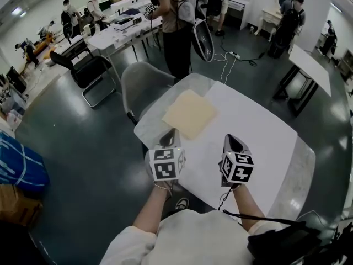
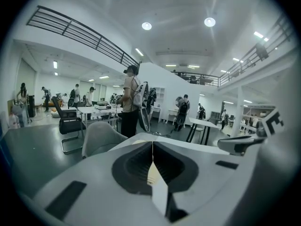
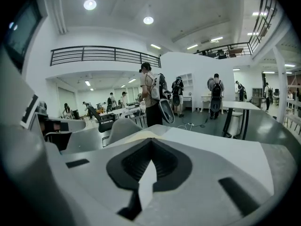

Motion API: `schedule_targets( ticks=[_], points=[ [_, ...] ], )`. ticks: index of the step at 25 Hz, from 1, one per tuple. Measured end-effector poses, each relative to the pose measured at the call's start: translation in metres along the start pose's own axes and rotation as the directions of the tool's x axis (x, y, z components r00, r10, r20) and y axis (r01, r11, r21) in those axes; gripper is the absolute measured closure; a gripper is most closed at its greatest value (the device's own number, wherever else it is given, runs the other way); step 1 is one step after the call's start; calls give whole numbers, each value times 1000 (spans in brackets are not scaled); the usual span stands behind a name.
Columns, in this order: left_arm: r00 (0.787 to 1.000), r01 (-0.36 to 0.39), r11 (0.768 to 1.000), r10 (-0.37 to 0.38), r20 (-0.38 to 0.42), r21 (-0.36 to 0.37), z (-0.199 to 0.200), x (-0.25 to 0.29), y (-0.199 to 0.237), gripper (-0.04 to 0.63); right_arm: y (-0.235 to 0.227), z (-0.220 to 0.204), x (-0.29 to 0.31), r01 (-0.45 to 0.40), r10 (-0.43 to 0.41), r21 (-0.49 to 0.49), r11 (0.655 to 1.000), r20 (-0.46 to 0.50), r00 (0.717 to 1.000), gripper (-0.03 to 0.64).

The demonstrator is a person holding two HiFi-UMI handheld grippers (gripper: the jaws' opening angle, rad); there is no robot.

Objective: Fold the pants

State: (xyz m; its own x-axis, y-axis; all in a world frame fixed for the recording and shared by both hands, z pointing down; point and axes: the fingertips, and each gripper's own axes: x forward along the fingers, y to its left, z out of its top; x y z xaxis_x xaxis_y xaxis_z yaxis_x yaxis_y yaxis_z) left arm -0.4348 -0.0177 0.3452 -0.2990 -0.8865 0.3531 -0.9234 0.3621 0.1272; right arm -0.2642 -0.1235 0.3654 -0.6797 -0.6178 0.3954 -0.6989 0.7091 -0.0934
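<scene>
The cream pants [image 1: 189, 114] lie folded into a flat square on the white table [image 1: 259, 131], toward its far left side. Both grippers hover above the near edge, short of the cloth and apart from it. My left gripper [image 1: 169, 133] is shut with nothing between its jaws; in the left gripper view [image 2: 153, 142] the jaws meet in a thin line. My right gripper [image 1: 232, 139] hangs beside it, also shut and empty, its jaws meeting at the tip [image 3: 151, 140]. In the right gripper view a sliver of the pants [image 3: 136, 136] shows past the jaws.
A grey shell chair [image 1: 144, 84] stands against the table's far left corner. A person [image 1: 176, 26] stands just beyond the table. A black office chair [image 1: 88, 68], other tables [image 1: 309, 65] and a floor cable [image 1: 231, 57] lie farther off. A blue bag [image 1: 19, 164] sits at the left.
</scene>
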Motion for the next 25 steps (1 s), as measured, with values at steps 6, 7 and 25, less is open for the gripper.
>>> schedule_targets(
  ticks=[6,7,25],
  points=[
    [1000,-1,1000,2,9,-25,4,0,2,584,1,9,-3,-14,14,7,1000,9,1000,626],
    [1000,-4,1000,4,10,-25,4,-1,2,584,1,10,-3,-15,15,4,1000,10,1000,626],
    [1000,-9,1000,9,-6,15,-1,-5,-10,584,-9,11,-16,-16,16,19,1000,23,1000,626]
  ],
)
